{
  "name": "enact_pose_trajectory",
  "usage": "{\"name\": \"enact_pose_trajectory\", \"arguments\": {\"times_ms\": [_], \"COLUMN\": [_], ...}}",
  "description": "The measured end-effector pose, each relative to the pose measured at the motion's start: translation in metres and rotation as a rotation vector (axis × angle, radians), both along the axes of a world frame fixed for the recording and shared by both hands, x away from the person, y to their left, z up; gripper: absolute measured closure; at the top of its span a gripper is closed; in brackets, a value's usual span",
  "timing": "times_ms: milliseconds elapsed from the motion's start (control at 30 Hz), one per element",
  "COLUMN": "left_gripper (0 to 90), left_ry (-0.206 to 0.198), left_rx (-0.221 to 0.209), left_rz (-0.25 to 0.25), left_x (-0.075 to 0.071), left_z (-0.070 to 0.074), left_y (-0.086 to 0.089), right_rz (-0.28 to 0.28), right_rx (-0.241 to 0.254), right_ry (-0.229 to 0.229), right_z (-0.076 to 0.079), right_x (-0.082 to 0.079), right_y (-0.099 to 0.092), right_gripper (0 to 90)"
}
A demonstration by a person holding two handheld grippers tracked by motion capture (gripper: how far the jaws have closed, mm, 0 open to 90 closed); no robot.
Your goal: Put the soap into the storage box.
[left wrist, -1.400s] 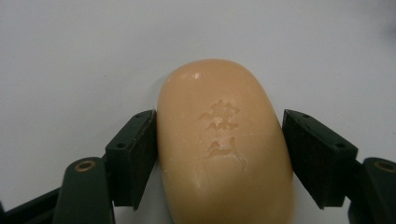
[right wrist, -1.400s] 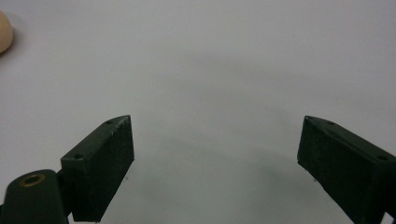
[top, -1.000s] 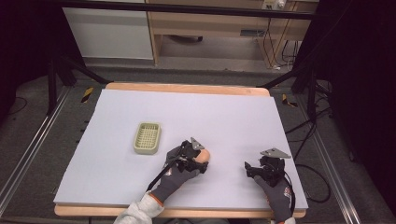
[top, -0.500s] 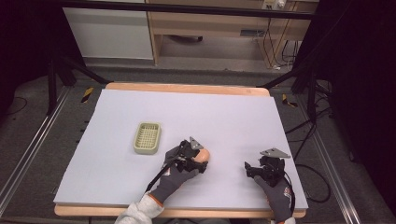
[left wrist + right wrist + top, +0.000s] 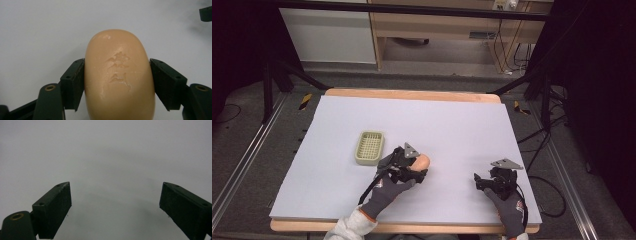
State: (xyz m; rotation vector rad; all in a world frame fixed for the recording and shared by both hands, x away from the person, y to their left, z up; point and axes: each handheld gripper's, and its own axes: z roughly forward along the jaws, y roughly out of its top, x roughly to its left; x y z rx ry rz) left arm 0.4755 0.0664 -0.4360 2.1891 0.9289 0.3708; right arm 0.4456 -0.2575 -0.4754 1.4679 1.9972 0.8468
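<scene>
The left gripper [image 5: 117, 82] pinches the soap [image 5: 119, 75] across its flanks, jaws flat against both sides. It looks hard, smooth, probably slippery: grip mid-length. The right gripper [image 5: 115, 207] has jaws spread over bare surface [image 5: 105, 150].

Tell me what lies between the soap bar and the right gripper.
Nothing: in the high view, only bare table surface separates the soap bar, held in the left gripper, from the right gripper.

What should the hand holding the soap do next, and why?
Probably lift the soap bar and carry it toward the green soap dish. The left gripper has both jaws pressed against its sides, and the dish sits empty just beside it.
</scene>
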Motion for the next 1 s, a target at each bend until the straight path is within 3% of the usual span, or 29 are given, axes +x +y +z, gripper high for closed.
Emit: {"name": "enact_pose_trajectory", "arguments": {"times_ms": [567,1000], "left_gripper": [31.5,31.6], "left_ry": [-0.020,-0.032], "left_rx": [-0.046,-0.092], "left_rz": [0.060,0.119], "left_x": [-0.006,0.003], "left_z": [0.007,0.017], "left_y": [0.043,0.066], "right_rz": [-0.003,0.000], "right_rx": [-0.004,0.002], "right_ry": [-0.006,-0.006], "right_z": [0.000,0.001], "right_x": [0.000,-0.001], "right_y": [0.001,0.002], "right_gripper": [10.5,10.3]}}
